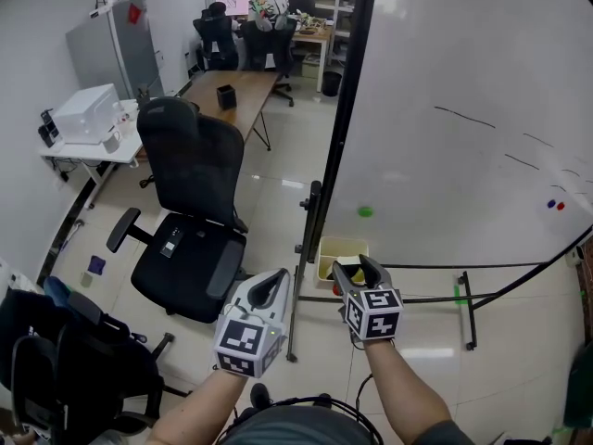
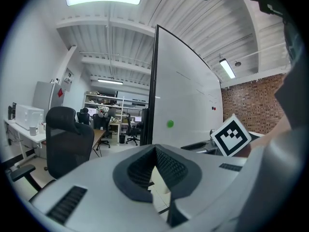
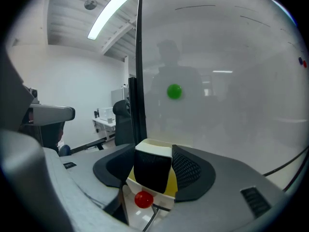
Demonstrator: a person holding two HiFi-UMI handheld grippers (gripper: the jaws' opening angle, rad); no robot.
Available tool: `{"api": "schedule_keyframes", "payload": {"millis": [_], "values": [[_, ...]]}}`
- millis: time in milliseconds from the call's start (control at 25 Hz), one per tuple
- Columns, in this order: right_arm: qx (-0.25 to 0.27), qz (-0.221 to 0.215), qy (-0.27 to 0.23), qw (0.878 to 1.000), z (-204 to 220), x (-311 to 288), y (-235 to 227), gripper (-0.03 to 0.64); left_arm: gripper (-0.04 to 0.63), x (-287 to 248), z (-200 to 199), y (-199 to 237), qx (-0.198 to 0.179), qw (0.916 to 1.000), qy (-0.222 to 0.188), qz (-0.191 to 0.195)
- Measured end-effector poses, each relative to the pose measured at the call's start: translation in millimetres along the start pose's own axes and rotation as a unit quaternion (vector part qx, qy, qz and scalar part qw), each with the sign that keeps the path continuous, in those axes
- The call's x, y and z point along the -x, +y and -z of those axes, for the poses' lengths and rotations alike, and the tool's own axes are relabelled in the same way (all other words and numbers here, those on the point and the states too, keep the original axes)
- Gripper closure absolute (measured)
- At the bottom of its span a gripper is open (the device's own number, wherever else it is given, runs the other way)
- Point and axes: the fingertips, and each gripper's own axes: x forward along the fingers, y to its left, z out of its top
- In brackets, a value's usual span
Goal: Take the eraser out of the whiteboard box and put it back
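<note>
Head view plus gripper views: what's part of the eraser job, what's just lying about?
Job: black-and-white block eraser, clamped in right gripper; pale yellow open box; white whiteboard.
Lying about: black office chair; white boxy machine; green round magnet; shut, empty left gripper.

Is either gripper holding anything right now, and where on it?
The right gripper clamps the eraser by its opposite sides; the left gripper holds nothing.

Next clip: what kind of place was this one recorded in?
Most likely an open-plan office or lab workspace. It has a large freestanding whiteboard, a black office chair and desks with monitors at the back. The right gripper holds an eraser by the board.
</note>
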Motion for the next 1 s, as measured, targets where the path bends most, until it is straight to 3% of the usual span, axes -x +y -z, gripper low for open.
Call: {"api": "schedule_keyframes", "payload": {"millis": [520,800,1000], "values": [[-0.005,0.006,0.029,1.000,20.9,-21.8,-1.4,0.345,0.565,-9.3,12.4,0.7,0.016,0.9998,0.010,0.007],[0.006,0.004,0.038,0.999,22.5,-22.0,-0.8,0.345,0.565,-9.1,9.8,0.0,0.007,0.9999,0.008,0.007],[0.011,-0.004,0.017,1.000,13.2,-13.4,2.1,0.322,0.565,-4.0,6.7,-3.0,0.010,0.9998,0.014,0.003]]}}
